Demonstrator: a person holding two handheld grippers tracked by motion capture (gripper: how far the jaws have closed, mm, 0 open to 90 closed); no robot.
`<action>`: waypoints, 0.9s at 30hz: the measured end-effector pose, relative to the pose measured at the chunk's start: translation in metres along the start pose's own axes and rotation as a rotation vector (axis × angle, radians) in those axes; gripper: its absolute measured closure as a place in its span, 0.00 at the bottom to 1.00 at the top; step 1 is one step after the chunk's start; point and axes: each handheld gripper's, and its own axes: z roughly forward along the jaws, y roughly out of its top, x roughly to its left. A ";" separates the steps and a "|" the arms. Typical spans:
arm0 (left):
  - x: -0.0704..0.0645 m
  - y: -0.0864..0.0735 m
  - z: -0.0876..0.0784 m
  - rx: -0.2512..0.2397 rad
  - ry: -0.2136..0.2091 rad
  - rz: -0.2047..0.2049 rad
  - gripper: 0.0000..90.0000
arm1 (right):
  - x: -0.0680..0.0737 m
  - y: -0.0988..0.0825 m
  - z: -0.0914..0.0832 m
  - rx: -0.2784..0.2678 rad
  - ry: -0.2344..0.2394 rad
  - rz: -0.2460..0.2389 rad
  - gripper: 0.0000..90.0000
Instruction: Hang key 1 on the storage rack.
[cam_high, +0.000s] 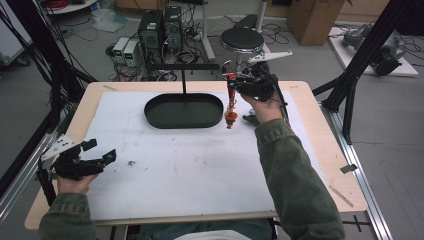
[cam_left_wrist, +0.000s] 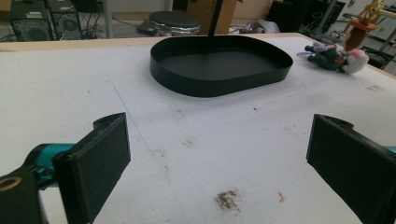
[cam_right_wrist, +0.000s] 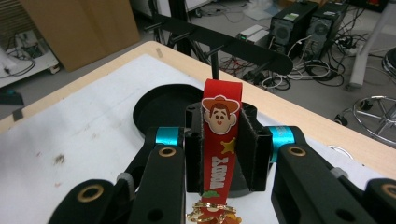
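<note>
The red strap keychain (cam_right_wrist: 221, 140), with a cartoon cowboy face at its top and gold hardware at its lower end, is clamped between the jaws of the right gripper (cam_right_wrist: 221, 154). In the high view it hangs in the air from that gripper (cam_high: 235, 82), just right of the black oval tray (cam_high: 165, 120). A thin post rises from the tray to a black crossbar with pegs (cam_right_wrist: 233, 46). Beyond the tray, a small plush toy (cam_left_wrist: 334, 56) lies on the white mat (cam_high: 200, 170). The left gripper (cam_left_wrist: 217, 158) sits near the table's left edge, jaws spread wide with nothing between them.
</note>
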 end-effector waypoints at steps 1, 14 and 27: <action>0.000 0.000 0.000 0.000 -0.002 -0.001 0.07 | 0.001 0.002 0.002 0.003 -0.001 0.011 0.82; 0.003 0.001 0.001 -0.011 -0.005 -0.009 0.07 | 0.005 0.028 0.033 0.010 -0.057 0.044 0.82; 0.003 0.001 0.007 0.002 -0.020 0.006 0.07 | 0.009 0.053 0.070 0.023 -0.090 0.088 0.82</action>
